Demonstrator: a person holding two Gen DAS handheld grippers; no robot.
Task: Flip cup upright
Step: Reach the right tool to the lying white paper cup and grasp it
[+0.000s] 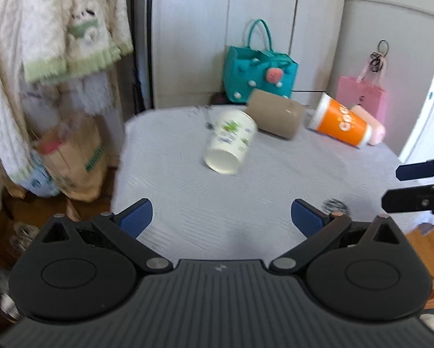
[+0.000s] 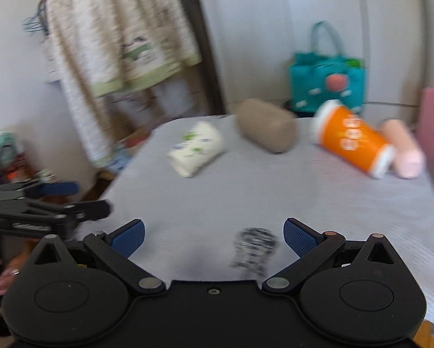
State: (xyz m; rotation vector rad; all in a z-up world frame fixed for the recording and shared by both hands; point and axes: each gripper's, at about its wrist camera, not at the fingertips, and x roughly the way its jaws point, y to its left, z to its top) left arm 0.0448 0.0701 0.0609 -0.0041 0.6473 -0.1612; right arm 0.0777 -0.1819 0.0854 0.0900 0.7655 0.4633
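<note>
Left wrist view shows 4 cups lying on their sides at the far end of the table (image 1: pixel 275 203). The white paper cup (image 1: pixel 230 142) is nearest. Left gripper (image 1: pixel 221 217) and right gripper (image 2: pixel 214 236) hover spread wide, empty. A light paper cup could roll or crush if pinched off-centre.

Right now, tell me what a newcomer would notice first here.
Four cups lie tipped over on the grey table: a white paper cup nearest, then a tan cup, an orange cup and a pink cup to the right. Behind them stands a teal bag. Both grippers, left and right, hang open short of the cups.
</note>
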